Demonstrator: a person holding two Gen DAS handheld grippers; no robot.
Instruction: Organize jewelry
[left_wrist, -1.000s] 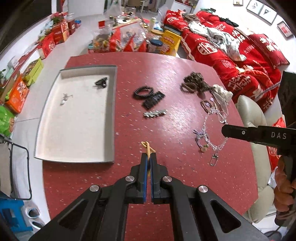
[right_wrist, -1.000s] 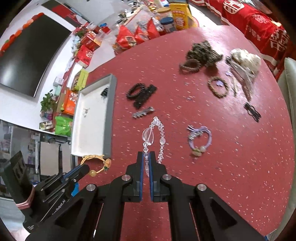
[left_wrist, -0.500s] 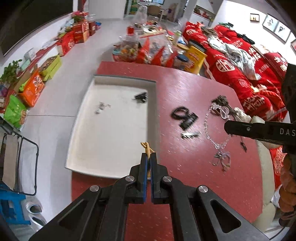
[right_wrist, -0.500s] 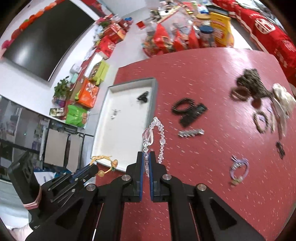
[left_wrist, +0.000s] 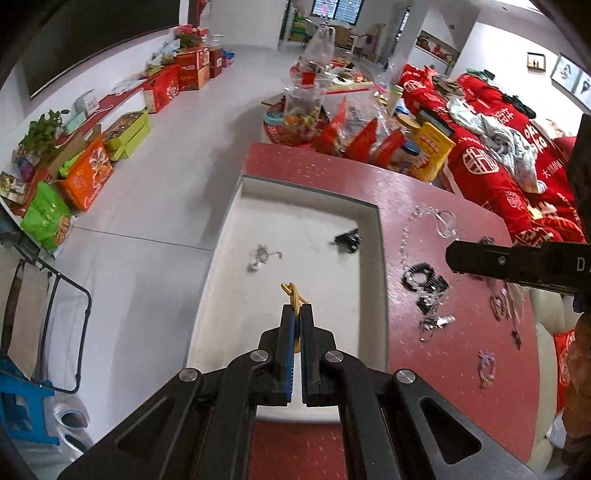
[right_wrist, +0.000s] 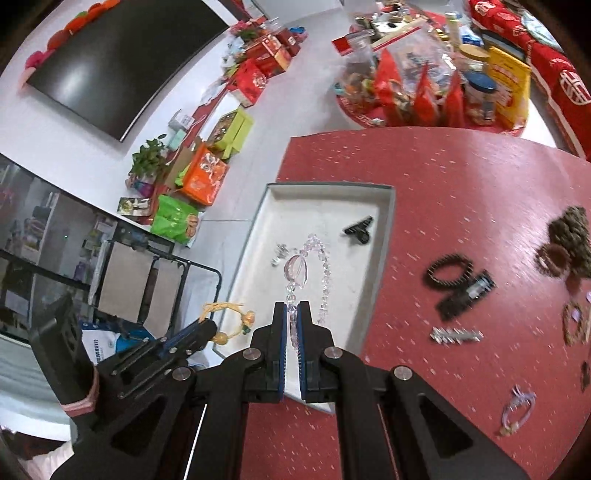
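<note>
My left gripper (left_wrist: 296, 310) is shut on a yellow cord bracelet (left_wrist: 292, 291) and holds it above the white tray (left_wrist: 314, 199). In the right wrist view the same bracelet (right_wrist: 236, 319) hangs with orange beads from the left gripper (right_wrist: 207, 330) at the tray's (right_wrist: 388, 236) near left edge. My right gripper (right_wrist: 291, 308) is shut on a clear crystal bead necklace (right_wrist: 310, 258), hanging over the tray; it also shows in the left wrist view (left_wrist: 428, 225). A black clip (right_wrist: 360, 229) and a small silver piece (right_wrist: 279, 253) lie in the tray.
On the red table (right_wrist: 461, 184) right of the tray lie a black bracelet and clip (right_wrist: 458, 284), a silver hair clip (right_wrist: 456, 335), a purple hair tie (right_wrist: 517, 408) and brown bead bracelets (right_wrist: 565, 240). Snack bags and jars (right_wrist: 424, 85) crowd the far edge.
Both grippers have moved left with their jewelry, from over the red table to over the tray. Both stay shut.
</note>
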